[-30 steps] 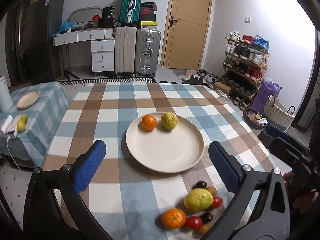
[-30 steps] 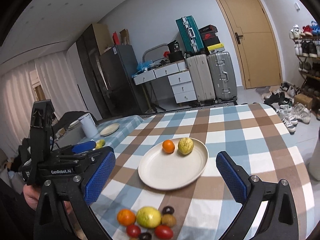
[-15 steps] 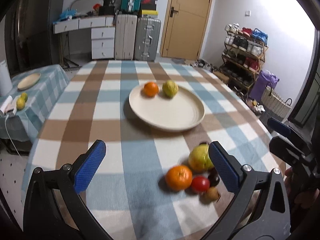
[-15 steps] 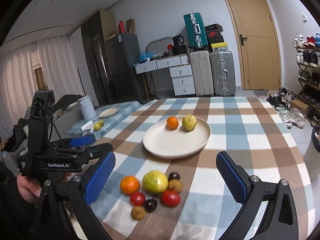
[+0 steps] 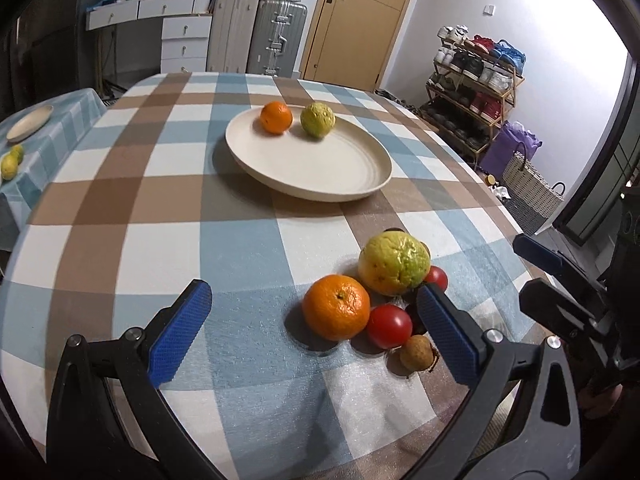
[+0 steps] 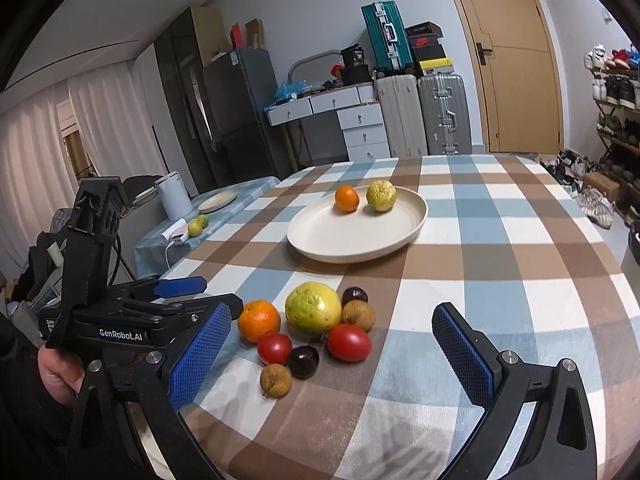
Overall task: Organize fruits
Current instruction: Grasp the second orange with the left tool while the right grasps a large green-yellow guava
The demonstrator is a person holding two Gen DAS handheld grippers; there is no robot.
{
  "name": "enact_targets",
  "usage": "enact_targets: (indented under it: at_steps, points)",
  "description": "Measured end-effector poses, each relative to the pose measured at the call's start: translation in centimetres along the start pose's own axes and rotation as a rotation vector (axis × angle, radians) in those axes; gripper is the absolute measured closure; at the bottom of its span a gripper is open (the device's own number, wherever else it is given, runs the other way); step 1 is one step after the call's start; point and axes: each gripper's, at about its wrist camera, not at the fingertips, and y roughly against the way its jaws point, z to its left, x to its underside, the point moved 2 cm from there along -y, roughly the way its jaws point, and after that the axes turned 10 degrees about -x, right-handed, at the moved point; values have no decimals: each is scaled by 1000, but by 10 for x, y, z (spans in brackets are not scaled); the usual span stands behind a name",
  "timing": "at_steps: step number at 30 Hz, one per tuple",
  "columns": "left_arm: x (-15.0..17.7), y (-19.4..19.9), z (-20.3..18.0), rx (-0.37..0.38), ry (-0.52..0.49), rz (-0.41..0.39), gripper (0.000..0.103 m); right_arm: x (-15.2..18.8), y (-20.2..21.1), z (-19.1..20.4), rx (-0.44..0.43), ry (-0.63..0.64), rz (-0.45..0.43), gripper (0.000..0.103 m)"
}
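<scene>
A cream plate [image 5: 320, 176] [image 6: 328, 240] on the checked tablecloth holds an orange [image 5: 276, 117] [image 6: 346, 198] and a yellow-green fruit [image 5: 317, 119] [image 6: 381, 196]. Near the table's front lies a cluster: an orange [image 5: 336, 306] [image 6: 259, 320], a big yellow-green fruit [image 5: 393, 262] [image 6: 313, 306], red tomatoes [image 5: 389, 326] [image 6: 349, 342], dark plums [image 6: 304, 361] and brown longans [image 5: 416, 357] [image 6: 275, 379]. My left gripper [image 5: 316, 336] is open, low over the cloth, with the near orange between its fingers' line. My right gripper [image 6: 332, 352] is open just before the cluster. Neither holds anything.
A side table [image 5: 52, 136] at the left carries a small plate [image 5: 29, 123] and two small green fruits [image 5: 10, 164]. A white jug [image 6: 172, 200] stands there. Suitcases, drawers and a door are behind; a shoe rack [image 5: 476, 92] and basket [image 5: 528, 196] stand right.
Both grippers have dropped lower and drawn in toward the front fruit cluster, which now looks larger and sits near the fingertips. The plate has receded. Both stay open.
</scene>
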Motion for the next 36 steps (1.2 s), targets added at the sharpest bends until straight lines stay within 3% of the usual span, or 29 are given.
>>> enact_targets:
  at_steps: [8,17,20,22,25,36]
  points:
    - [-1,-16,11,89,61,34,2,3,-7,-10,2,-24,6,0]
    - [-5,-29,13,224,87,83,31,5,-13,-17,-4,-44,15,0]
    - [-3,-32,10,232,78,90,39,6,-14,-18,-5,-47,18,0]
    - [-3,-34,9,232,70,94,56,6,-15,-19,-5,-49,19,0]
    - [-2,-36,11,230,75,92,67,6,-15,-19,-5,-49,19,0]
    - [4,-34,21,281,105,90,68,5,-21,-18,6,-41,35,0]
